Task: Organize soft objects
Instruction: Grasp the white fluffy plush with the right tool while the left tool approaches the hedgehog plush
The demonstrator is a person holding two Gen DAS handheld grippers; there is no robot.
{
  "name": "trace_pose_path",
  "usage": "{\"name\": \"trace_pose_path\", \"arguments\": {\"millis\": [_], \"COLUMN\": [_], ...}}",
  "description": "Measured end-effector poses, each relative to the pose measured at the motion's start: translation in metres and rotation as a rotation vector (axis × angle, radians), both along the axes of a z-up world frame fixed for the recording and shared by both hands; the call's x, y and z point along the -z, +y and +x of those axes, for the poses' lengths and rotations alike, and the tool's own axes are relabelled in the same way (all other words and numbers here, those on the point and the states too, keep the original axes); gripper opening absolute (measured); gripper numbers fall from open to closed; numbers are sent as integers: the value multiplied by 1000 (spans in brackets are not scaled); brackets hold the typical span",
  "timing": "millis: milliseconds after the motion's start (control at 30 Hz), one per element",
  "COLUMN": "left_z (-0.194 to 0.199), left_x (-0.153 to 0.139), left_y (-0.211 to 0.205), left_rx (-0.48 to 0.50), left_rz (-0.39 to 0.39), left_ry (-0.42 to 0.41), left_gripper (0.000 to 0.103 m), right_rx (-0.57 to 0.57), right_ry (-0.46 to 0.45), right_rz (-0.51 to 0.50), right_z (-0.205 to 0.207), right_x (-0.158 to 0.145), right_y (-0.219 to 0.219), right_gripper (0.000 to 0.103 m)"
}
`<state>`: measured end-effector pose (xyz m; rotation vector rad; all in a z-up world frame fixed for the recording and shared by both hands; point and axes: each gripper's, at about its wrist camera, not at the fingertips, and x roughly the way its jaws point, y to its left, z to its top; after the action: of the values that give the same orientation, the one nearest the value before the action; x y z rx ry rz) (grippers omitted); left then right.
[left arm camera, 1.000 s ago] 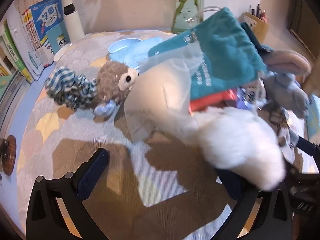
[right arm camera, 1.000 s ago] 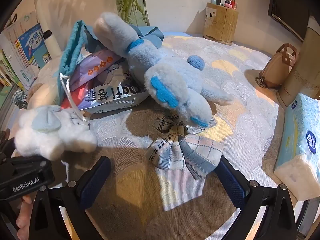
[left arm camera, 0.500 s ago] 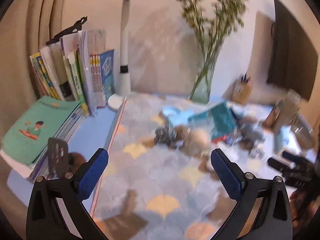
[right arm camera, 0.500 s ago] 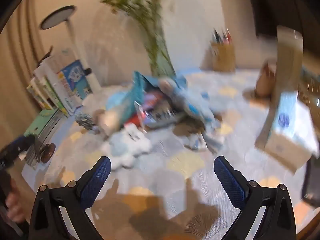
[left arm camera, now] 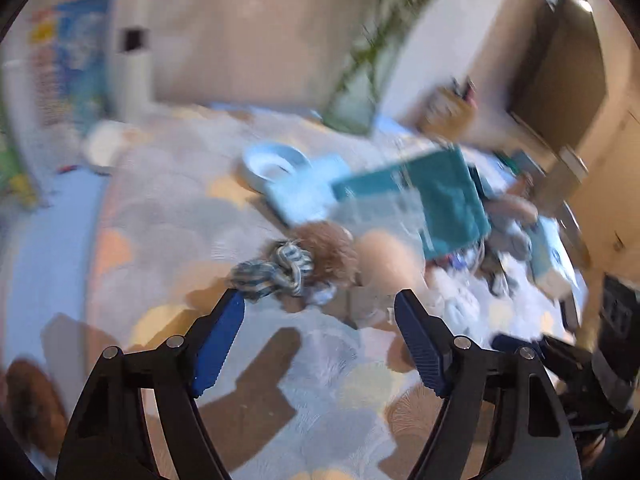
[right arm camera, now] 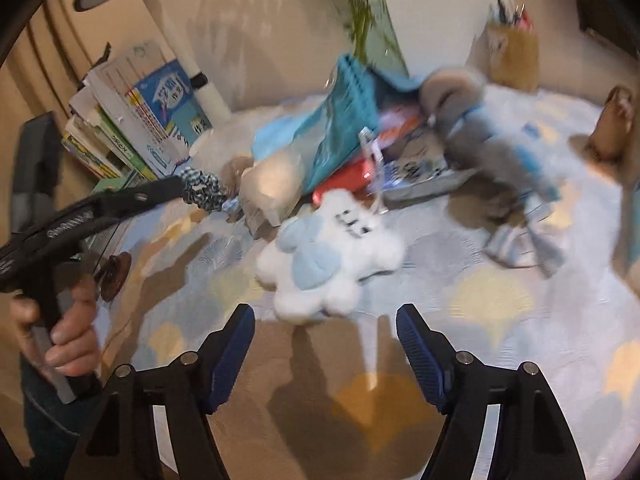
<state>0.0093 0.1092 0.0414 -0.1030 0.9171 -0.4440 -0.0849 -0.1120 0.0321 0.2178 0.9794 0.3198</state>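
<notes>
White cloud plush (right arm camera: 332,256) clear only right view | both hand-held grippers (left arm camera: 320,300) (right arm camera: 325,314) wide, empty

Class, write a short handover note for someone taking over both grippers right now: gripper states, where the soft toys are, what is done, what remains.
Left gripper: open, empty, aimed at the striped scrunchie beside the brown plush.
Right gripper: open, empty, just short of the white cloud plush.
The grey-blue plush lies by the teal drawstring bag.
Done: nothing visibly sorted; all lie loose on the table.
Left: gather every soft item.
</notes>
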Motion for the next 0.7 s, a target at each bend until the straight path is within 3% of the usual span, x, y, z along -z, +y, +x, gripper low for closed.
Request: {"name": "trace_pose_path", "arguments": {"millis": [167,333,367,433,533,567,633,700], "left_z": [28,48,48,49,46,43,34,22], "left_x": [9,15,15,15,10,7,0,-8], "left_y": [-1,-6,-7,-9,-7,-7,-5,0], "left_rx": [40,40,34,26,17,12,0,-8], "left_rz": [13,27,33,48,49,57,59,24], "left_ry": [43,63,53,45,21,8,0,-1], "left_gripper": [76,76,72,47,34,31,14,13], "right_rx": [78,122,129,141,156,154,139,110], "right_ry": [121,129,129,117,87,83,64,36], "right_rz": [57,92,82,55,22,26,26,9], "right_z": [26,41,44,46,42,44,37,26], "right_x": [15,13,14,13,13,13,13,11], "right_y": [6,13,15,19,15,17,11,7], "right_gripper": [76,83,83,77,58,56,52,51]}}
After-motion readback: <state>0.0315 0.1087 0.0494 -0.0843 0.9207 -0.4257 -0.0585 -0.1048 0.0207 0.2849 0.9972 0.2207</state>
